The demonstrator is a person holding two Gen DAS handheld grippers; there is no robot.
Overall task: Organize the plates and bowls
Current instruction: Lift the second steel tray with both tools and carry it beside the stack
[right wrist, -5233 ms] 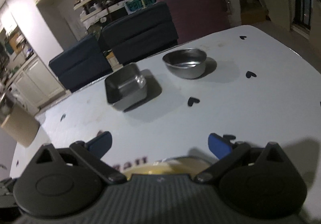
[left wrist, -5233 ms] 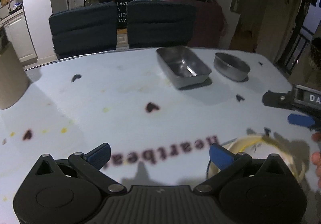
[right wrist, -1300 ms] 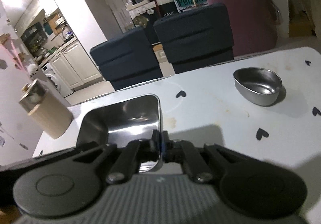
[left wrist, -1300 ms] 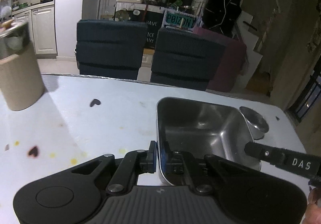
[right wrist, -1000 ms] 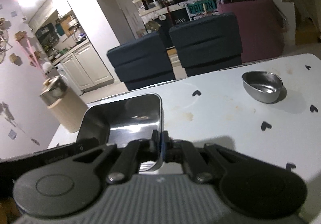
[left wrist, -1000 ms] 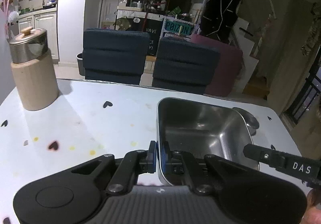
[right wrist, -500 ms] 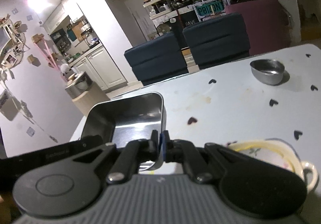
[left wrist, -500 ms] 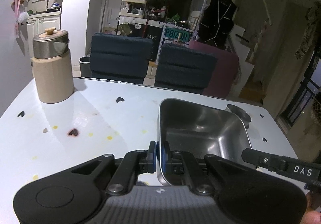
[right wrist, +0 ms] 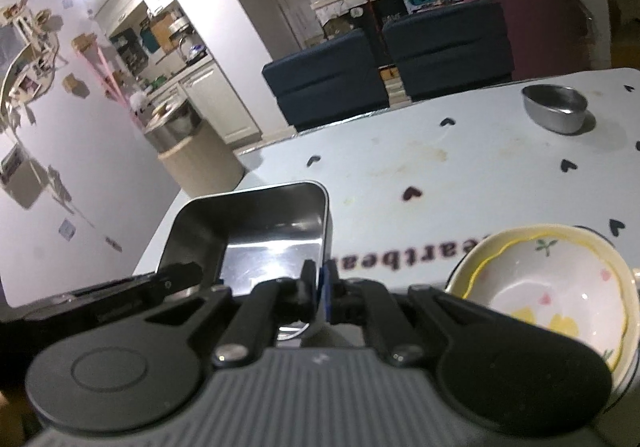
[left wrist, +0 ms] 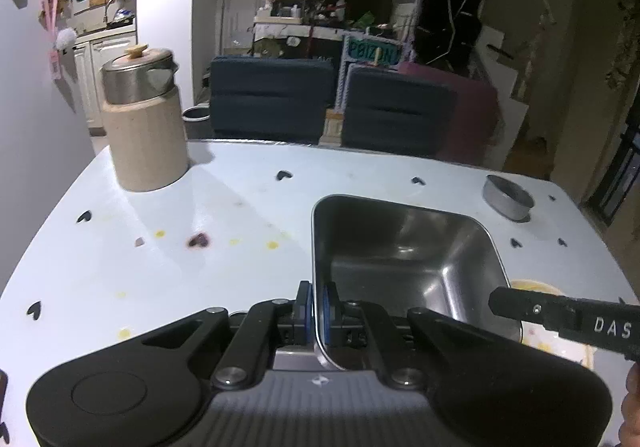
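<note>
Left wrist view: the left gripper (left wrist: pixel 316 307) is clamped on the near-left rim of the steel tray (left wrist: pixel 400 247), which is held over the white table (left wrist: pixel 200 247); the small steel bowl (left wrist: pixel 507 197) sits alone near the far right edge, not yet gathered. Right wrist view: the right gripper (right wrist: pixel 319 287) pinches the tray's opposite rim, with the flowered ceramic bowl (right wrist: pixel 552 287) just beside it, so I judge the sorting barely half done.

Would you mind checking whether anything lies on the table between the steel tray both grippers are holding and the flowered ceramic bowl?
Nothing visible does. The steel tray is clamped on opposite rims by the left gripper and right gripper; only bare table separates it from the ceramic bowl.
</note>
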